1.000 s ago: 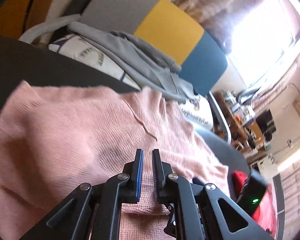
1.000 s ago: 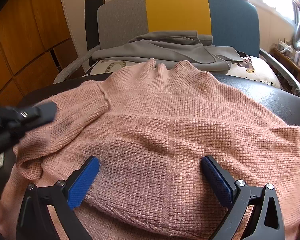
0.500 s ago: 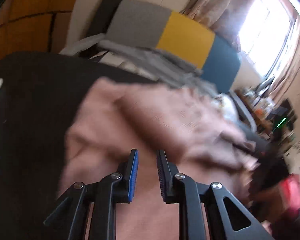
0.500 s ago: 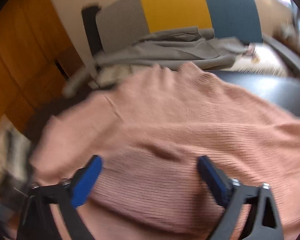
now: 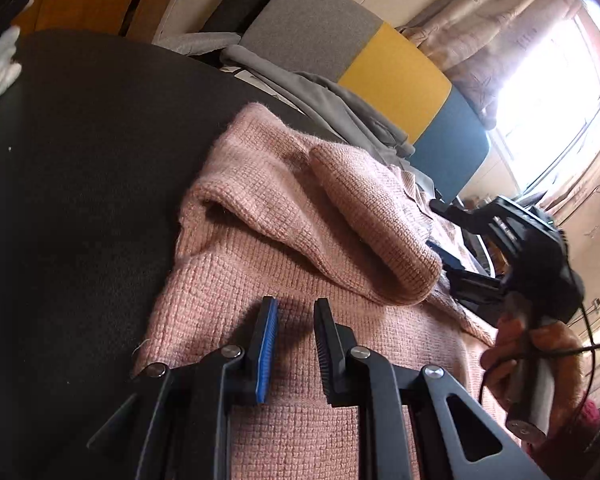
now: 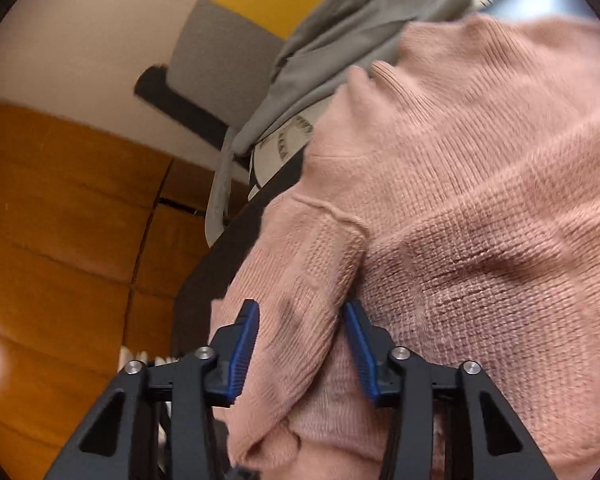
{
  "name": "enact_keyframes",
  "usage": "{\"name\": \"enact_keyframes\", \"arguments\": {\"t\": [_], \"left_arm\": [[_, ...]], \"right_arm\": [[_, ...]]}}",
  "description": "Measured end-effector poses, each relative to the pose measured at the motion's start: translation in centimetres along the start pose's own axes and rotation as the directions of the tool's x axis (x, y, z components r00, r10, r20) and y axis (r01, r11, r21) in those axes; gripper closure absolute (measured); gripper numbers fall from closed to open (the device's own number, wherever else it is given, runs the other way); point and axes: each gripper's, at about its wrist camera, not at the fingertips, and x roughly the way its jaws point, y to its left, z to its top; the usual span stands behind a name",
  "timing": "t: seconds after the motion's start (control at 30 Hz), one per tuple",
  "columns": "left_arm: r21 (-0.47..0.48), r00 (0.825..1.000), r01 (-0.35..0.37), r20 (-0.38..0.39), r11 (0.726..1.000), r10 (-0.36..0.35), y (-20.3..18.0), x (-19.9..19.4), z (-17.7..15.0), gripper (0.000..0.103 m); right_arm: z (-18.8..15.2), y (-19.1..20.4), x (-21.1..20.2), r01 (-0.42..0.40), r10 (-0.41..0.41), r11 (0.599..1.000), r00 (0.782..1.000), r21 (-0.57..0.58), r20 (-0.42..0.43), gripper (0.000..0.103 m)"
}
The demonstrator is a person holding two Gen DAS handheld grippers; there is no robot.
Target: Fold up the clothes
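Sweater: the pink knit sweater (image 5: 340, 344) lies spread on the dark worktop (image 5: 80, 200), collar toward the far edge by the striped chair (image 5: 396, 76), where a grey garment (image 5: 340, 108) is heaped.
Sleeve: the left-side sleeve (image 6: 300, 300) is lifted off the worktop and doubled over the body, its long axis running from the shoulder seam inward toward the sweater's middle.
Right claw: my right claw (image 6: 300, 352) is half-closed around this sleeve, knit bunched between the blue pads (image 6: 240, 356); I judge it gripped.
Left claw: my left claw (image 5: 296, 344) hovers just above the sweater's body near its left edge, jaws narrow but with a clear gap and nothing between them.
Nearer hand: the right claw has the sleeve; the left is only beside the fold, near the near-left part of the garment.
Key relation: the sleeve must travel across the body, away from the worktop's left edge; the cuff end (image 5: 412, 280) already droops toward the centre.
Change: a second ago the sweater lay flat and my right claw was wide above its front; now that claw has narrowed onto the sleeve and swung it up and inward. My left claw has pulled back toward the left edge and opened a little.
Next, as I judge: lay the sleeve flat across the chest.
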Motion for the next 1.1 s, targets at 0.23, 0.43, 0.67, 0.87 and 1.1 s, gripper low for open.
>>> {"name": "enact_keyframes", "arguments": {"t": [0.23, 0.43, 0.67, 0.87, 1.1], "left_arm": [[-0.004, 1.000, -0.005, 0.003, 1.000, 0.005, -0.7, -0.2, -0.1, 0.085], [-0.017, 1.000, 0.013, -0.001, 1.000, -0.013, -0.6, -0.4, -0.1, 0.085], [-0.019, 1.000, 0.020, -0.020, 1.000, -0.021, -1.2, -0.1, 0.9, 0.079], [-0.032, 0.998, 0.047, -0.048, 0.998, -0.049, -1.3, 0.8, 2.2, 0.079], [-0.085, 0.996, 0.074, -0.052, 0.994, -0.079, -1.0, 1.6, 3.0, 0.079]], "right_arm": [[0.4, 1.1, 1.2, 0.148, -0.150, 0.987, 0.988, -0.068, -0.025, 0.097], [1.3, 8.0, 0.0, 0.208, -0.210, 0.926, 0.977, -0.316, 0.026, 0.097], [3.2, 12.8, -3.7, 0.162, -0.128, 0.903, 0.985, -0.397, 0.112, 0.097], [4.2, 11.2, -9.6, 0.150, -0.089, 0.931, 0.977, -0.332, 0.191, 0.097], [4.3, 6.6, -14.6, 0.152, -0.086, 0.955, 0.964, -0.254, 0.252, 0.097]]}}
